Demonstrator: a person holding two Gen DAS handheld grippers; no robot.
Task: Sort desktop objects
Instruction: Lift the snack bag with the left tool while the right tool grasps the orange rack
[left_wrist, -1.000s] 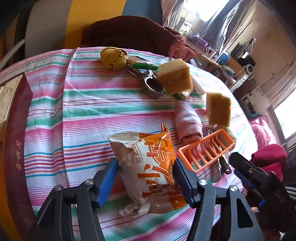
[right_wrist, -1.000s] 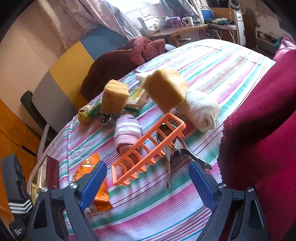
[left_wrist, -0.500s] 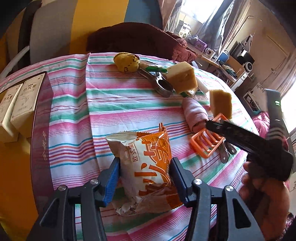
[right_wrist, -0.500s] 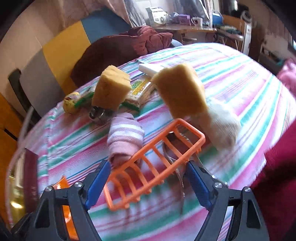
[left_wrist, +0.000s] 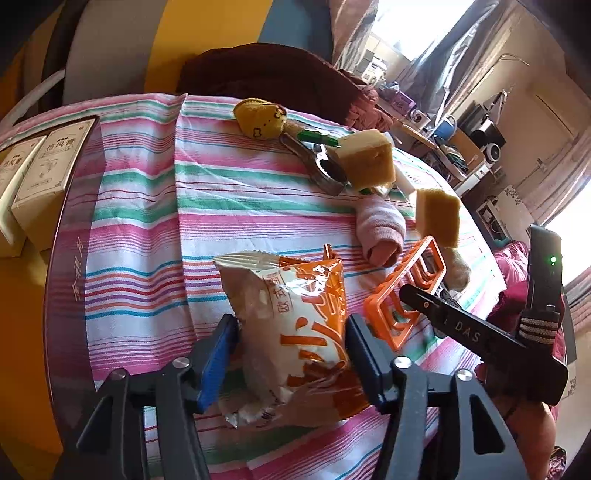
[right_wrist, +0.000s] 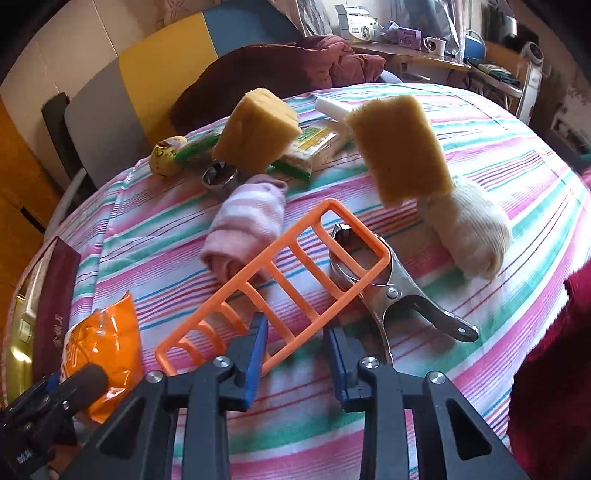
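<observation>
My left gripper (left_wrist: 291, 347) is shut on an orange and white snack bag (left_wrist: 295, 325) and holds it over the striped tablecloth (left_wrist: 147, 206). My right gripper (right_wrist: 295, 347) is shut on the near rail of an orange plastic rack (right_wrist: 273, 280), which stands tilted above a metal clamp (right_wrist: 391, 291). The rack (left_wrist: 402, 295) and the right gripper's arm show in the left wrist view. The bag's corner (right_wrist: 103, 343) shows at the lower left of the right wrist view.
Two yellow sponges (right_wrist: 255, 133) (right_wrist: 402, 147), a pink rolled sock (right_wrist: 247, 225), a cream sock (right_wrist: 472, 232), a yellow plush (left_wrist: 260, 118), a metal tool (left_wrist: 321, 166) and a green packet (right_wrist: 314, 144) lie behind. White boxes (left_wrist: 37, 177) sit at the left edge.
My right gripper moved forward onto the orange rack and closed on its rail, tilting it up. My left gripper pulled back a little with the snack bag.
</observation>
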